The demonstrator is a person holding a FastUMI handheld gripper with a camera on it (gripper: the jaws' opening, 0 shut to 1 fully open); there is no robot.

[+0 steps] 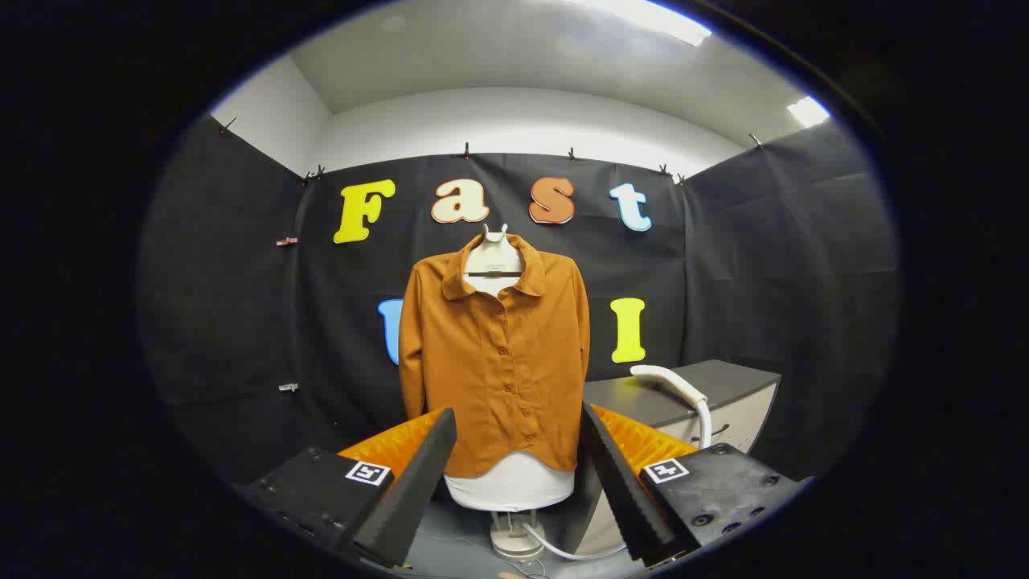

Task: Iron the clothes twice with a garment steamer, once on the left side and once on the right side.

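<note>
An orange-brown buttoned shirt hangs on a white mannequin torso on a stand, straight ahead and beyond my fingers. The white garment steamer head lies on a dark cabinet top to the right of the shirt, its white hose dropping down the cabinet's front. My gripper is open, its two black foam-padded fingers spread wide with nothing between them. The shirt's hem shows in the gap, well beyond the fingertips.
The grey cabinet with a drawer handle stands right of the mannequin. A white cable runs along the floor from the stand's round base. Black cloth walls close the booth on three sides.
</note>
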